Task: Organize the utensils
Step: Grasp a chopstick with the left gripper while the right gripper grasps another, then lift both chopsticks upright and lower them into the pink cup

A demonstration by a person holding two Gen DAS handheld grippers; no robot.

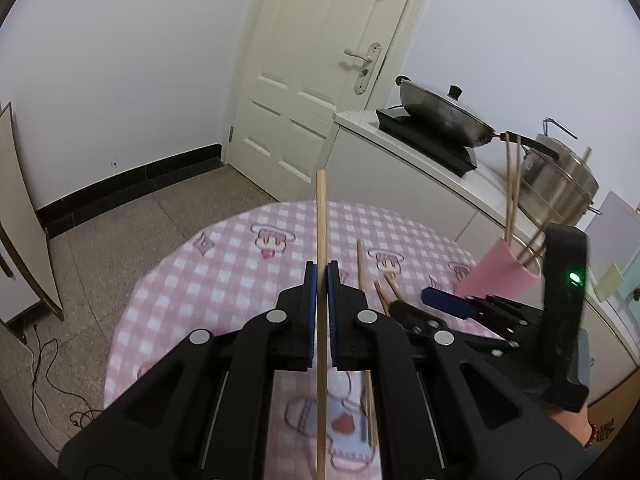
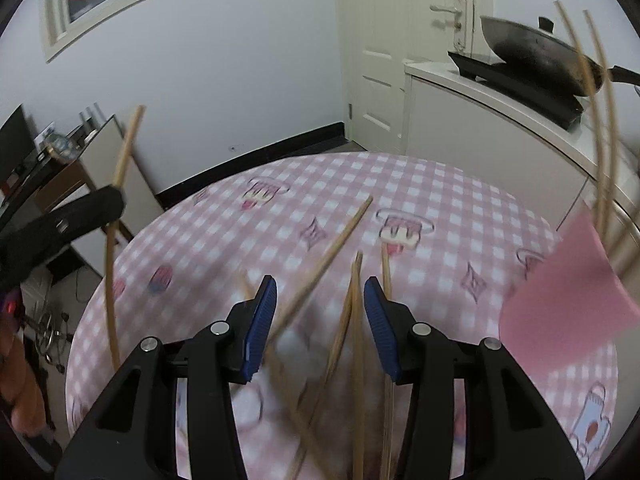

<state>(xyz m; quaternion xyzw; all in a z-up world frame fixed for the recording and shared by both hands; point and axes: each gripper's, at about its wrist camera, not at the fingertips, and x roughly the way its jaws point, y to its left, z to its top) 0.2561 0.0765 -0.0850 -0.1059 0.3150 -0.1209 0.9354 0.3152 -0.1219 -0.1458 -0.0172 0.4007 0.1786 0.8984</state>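
Observation:
My left gripper (image 1: 322, 270) is shut on one wooden chopstick (image 1: 321, 216) and holds it upright above the round table. It also shows in the right wrist view (image 2: 100, 208) at the far left, with the chopstick (image 2: 128, 144) sticking up. My right gripper (image 2: 320, 284) is open and empty, low over several loose chopsticks (image 2: 344, 316) lying on the pink checked tablecloth (image 2: 440, 200). The right gripper shows in the left wrist view (image 1: 452, 304) beside a pink cup (image 1: 500, 272) that holds several chopsticks. The pink cup (image 2: 560, 300) stands just right of my right gripper.
A white counter (image 1: 400, 148) runs behind the table with an induction hob, a wok (image 1: 444, 116) and a steel pot (image 1: 560, 176). A white door (image 1: 320, 80) is at the back. Cabinets stand at the left, with cables on the floor.

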